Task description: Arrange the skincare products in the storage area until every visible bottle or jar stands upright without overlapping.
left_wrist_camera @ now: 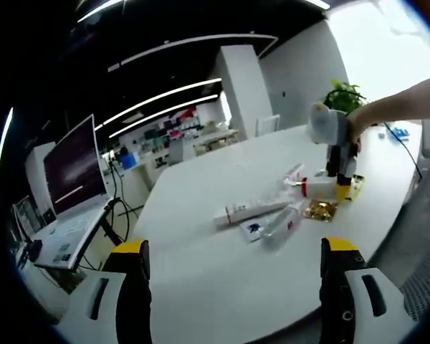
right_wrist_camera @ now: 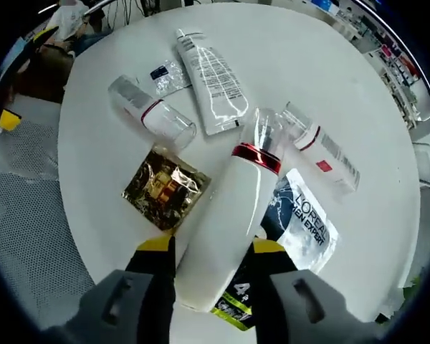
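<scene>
White bottle with a red band [right_wrist_camera: 226, 215] lies on the round white counter [right_wrist_camera: 115, 229], gripped at its base between the jaws of the right gripper [right_wrist_camera: 211, 258]. Taking this bottle as landmark in the right gripper view: to its left lie a clear-capped small bottle [right_wrist_camera: 149, 111] and, nearer the jaws, a gold foil sachet [right_wrist_camera: 165, 188]; beyond its cap lies a white tube [right_wrist_camera: 211, 79]; to its right sit a slim bottle with a red label [right_wrist_camera: 322, 147] and a L'Oréal sachet [right_wrist_camera: 304, 222] touching it. The left gripper [left_wrist_camera: 233, 269] hovers over the counter's edge, jaws wide apart and holding nothing.
</scene>
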